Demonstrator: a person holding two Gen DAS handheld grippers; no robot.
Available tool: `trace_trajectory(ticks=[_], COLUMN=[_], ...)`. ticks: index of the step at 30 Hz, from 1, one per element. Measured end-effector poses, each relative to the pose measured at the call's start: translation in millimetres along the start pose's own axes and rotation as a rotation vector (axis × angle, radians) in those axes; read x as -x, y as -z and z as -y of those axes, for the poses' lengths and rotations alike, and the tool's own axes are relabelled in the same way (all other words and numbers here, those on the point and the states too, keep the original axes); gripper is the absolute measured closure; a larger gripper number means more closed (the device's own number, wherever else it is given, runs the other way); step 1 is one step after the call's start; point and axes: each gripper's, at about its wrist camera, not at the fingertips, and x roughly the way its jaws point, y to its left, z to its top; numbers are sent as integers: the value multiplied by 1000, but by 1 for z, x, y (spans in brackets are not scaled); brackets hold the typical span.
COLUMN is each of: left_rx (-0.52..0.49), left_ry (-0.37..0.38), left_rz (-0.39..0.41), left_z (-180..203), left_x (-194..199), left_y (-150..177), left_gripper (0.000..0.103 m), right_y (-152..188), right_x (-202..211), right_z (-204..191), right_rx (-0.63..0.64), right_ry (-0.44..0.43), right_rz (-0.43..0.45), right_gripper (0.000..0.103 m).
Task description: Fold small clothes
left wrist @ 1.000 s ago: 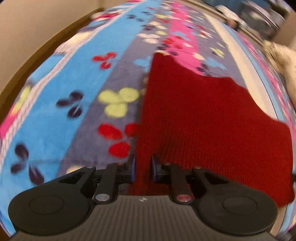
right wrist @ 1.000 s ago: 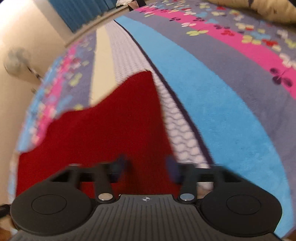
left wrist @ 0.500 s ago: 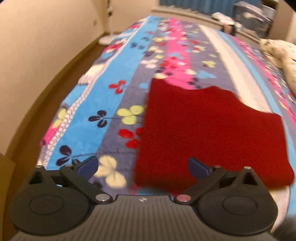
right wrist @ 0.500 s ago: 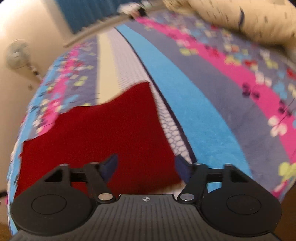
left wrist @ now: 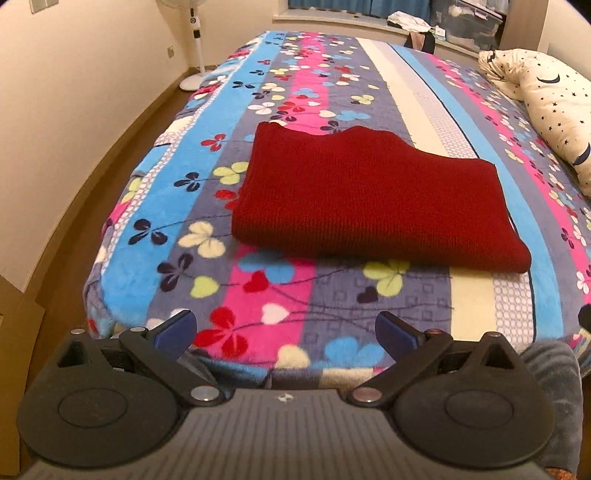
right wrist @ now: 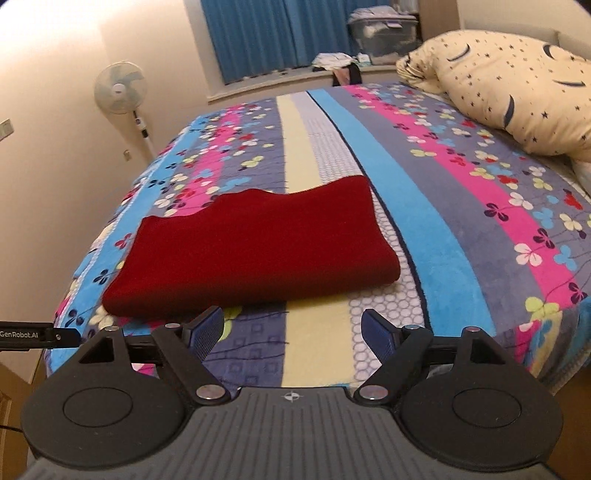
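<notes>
Knitwear in dark red, a folded red sweater [left wrist: 373, 199], lies flat on the bed [left wrist: 266, 295], near the bed's near end and across its grey, pink and cream stripes. Its thick folded edge faces the cameras; the far edge is wavy and uneven. In the left wrist view the left hand-held gripper [left wrist: 286, 330] hangs above the near edge of the blanket with its jaws spread wide, and only patterned blanket shows between the blue pads; the sweater lies well beyond the fingertips, untouched. In the right wrist view the right hand-held gripper [right wrist: 293, 332] also stands open with nothing between its pads, and the sweater [right wrist: 255, 251] lies just past the fingertips, clear of them. Both pairs of jaws have just been opening, and no cloth is caught in either. A cream pillow with stars and moons [right wrist: 506, 92] lies along the right side of the bed. A standing fan [right wrist: 120, 88] is by the wall on the left, and blue curtains [right wrist: 273, 33] hang behind the far end of the bed.
</notes>
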Motion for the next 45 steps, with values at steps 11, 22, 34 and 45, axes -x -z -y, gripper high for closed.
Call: trace_trajectory(ticks=[11,22,34,45], left_rx=[-33,-49,-52,-38], left_ry=[4,15,18,3], left_rz=[49,39,8,-37], left_z=[5,9,10,5], left_x=[21,18,6,-16], left_y=[9,10,8,2], left_gripper=[0,0,0,0], right_y=[5,8,5,1], right_x=[24,22,12,-19], right_z=[-13,-13,-10,6], right_rx=[59,45,38,-59], right_ry=[-1,2,3,-2], right_rz=[58,38,2,-55], right_gripper=[20,20,20,20])
